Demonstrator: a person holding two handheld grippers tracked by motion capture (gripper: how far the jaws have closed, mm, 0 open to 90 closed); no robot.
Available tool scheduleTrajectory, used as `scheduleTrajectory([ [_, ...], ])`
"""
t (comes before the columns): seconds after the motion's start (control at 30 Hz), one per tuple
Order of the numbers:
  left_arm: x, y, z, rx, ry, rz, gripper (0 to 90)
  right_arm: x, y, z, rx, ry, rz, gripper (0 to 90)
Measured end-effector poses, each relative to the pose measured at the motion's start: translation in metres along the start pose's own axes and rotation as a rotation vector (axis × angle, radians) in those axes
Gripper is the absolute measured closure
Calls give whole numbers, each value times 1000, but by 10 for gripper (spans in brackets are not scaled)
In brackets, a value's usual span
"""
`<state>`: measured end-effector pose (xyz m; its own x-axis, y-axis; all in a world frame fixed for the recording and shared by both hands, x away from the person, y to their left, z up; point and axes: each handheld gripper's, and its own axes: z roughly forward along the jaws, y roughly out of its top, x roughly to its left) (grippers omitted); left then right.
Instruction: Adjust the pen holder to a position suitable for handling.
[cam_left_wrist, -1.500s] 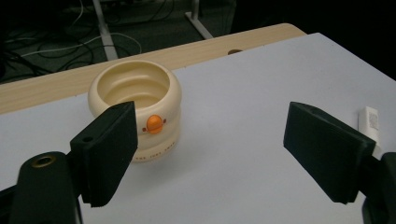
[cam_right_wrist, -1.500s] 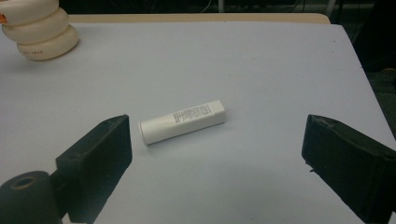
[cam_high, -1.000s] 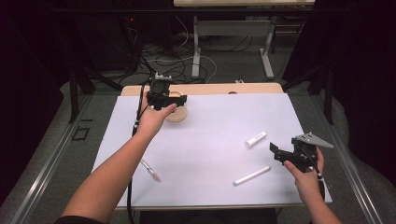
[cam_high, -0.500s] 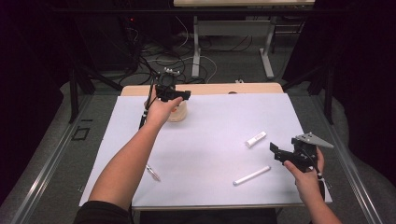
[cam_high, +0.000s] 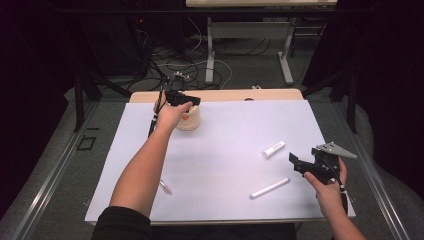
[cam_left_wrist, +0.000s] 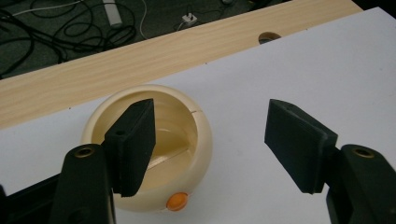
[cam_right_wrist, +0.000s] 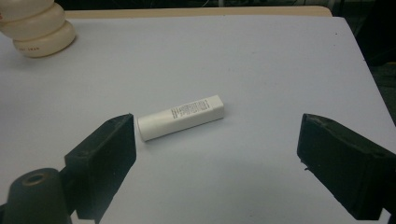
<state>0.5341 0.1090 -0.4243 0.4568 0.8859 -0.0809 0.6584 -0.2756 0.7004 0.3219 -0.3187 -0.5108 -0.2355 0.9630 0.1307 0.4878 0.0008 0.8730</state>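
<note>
Cream pot (cam_high: 189, 120), a round ribbed container, sits at the far left of the white sheet (cam_high: 225, 150) in the high view, right under the left gripper (cam_high: 184, 99), which hangs over its top with the person's left hand behind it. How far that claw gapes cannot be told from this height. Well away at the near right edge, the right gripper (cam_high: 296, 164) hovers above the sheet, its grey three-cornered plate on top. Ahead of it and a little to its left lies a short white tube (cam_high: 273, 149); nearer the person, just left of that claw, lies a long white stick (cam_high: 270, 188). A thin pen-like item (cam_high: 165, 187) rests beside the left forearm, far from either claw.

Left gripper view: the left gripper (cam_left_wrist: 212, 140) stands wide open, holding nothing. The cream pot (cam_left_wrist: 196, 140) lies below its left jaw, whose pad hangs over the open mouth, while the other jaw is out over bare sheet beside the pot. An orange dot (cam_left_wrist: 177, 201) marks the pot's near wall. Beyond the pot runs the wooden table edge (cam_left_wrist: 140, 60).

Right gripper view: the right gripper (cam_right_wrist: 217, 154) is spread wide and empty. The short white tube (cam_right_wrist: 182, 117), printed with small text, lies flat on the sheet between the jaws and slightly ahead, closer to the left one. The cream pot (cam_right_wrist: 39, 25) stands far ahead at upper left.
</note>
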Motion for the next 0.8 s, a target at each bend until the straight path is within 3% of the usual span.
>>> scheduleTrajectory([
  [0.17,9,-1,9,20,-4,-30,420,-1,1,1,0,9,-11,114],
  [0.47,15,-3,19,56,-30,-84,456,-2,0,2,6,5,3,116],
  [0.6,15,-4,22,88,-23,-76,496,-2,0,3,18,8,6,116],
  [0.8,15,-5,25,97,-6,-72,512,-2,-1,3,11,7,9,117],
])
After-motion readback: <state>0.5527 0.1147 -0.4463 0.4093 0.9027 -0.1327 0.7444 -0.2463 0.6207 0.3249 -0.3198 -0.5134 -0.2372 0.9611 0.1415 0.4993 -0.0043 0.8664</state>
